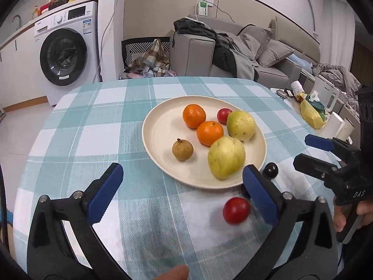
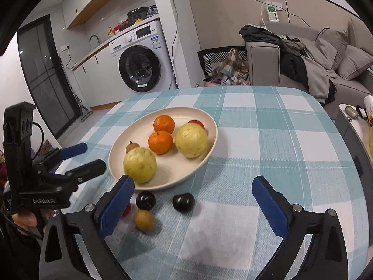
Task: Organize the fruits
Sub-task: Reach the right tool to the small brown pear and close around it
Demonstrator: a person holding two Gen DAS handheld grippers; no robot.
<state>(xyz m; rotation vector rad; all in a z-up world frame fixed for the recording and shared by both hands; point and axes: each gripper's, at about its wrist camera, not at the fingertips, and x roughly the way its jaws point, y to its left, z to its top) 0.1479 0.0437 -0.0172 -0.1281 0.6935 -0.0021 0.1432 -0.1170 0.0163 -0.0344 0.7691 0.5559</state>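
A cream plate (image 1: 163, 126) on the checked tablecloth holds two oranges (image 1: 194, 115), two yellow-green fruits (image 1: 226, 157), a small red fruit (image 1: 224, 115) and a brown longan (image 1: 182, 149). Off the plate near its front rim lie a red fruit (image 1: 236, 210), two dark plums (image 2: 145, 200) (image 2: 183, 202) and a second longan (image 2: 143, 220). My left gripper (image 1: 183, 194) is open and empty, with the loose red fruit just inside its right finger. My right gripper (image 2: 193, 207) is open and empty above the cloth, with the plums and longan near its left finger (image 2: 116, 207).
A side table (image 1: 303, 107) with a kettle, cups and a yellow bag stands to the right of the table. Behind are a sofa (image 2: 338, 74) with clothes, a laundry basket and a washing machine (image 2: 139, 65). Each gripper shows at the edge of the other's view.
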